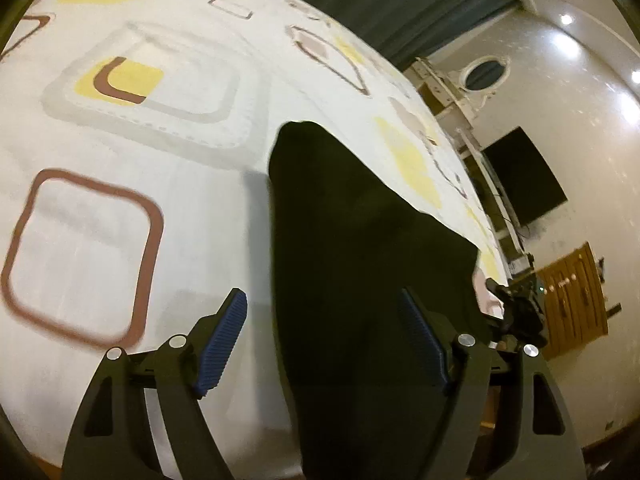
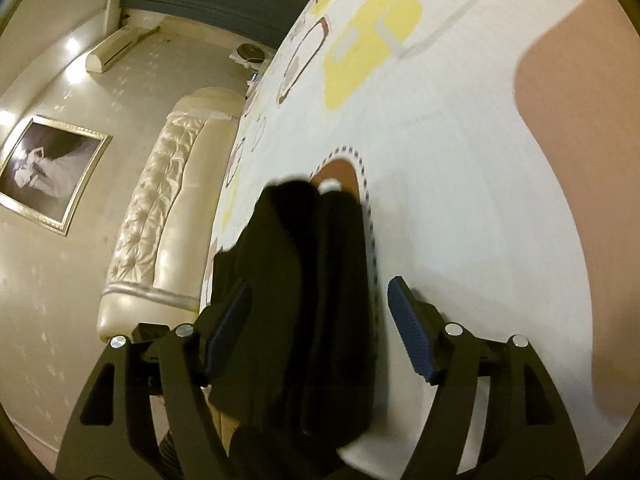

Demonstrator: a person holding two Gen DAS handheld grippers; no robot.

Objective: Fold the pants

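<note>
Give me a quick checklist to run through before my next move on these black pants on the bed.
1. Left gripper open, nothing pinched: ok, both blue fingers stand apart with the pants lying between them.
2. Right gripper open: ok, its fingers stand clear on either side of the pants.
3. Pants resting on the bedsheet, not hanging in the air: ok.
4. Pants folded into a narrow strip: ok in the right wrist view, where layered edges show.
5. Fold edges neatly aligned: cannot tell, the fabric is too dark.
6. Whole garment on the bed: cannot tell, the near end is hidden.
</note>
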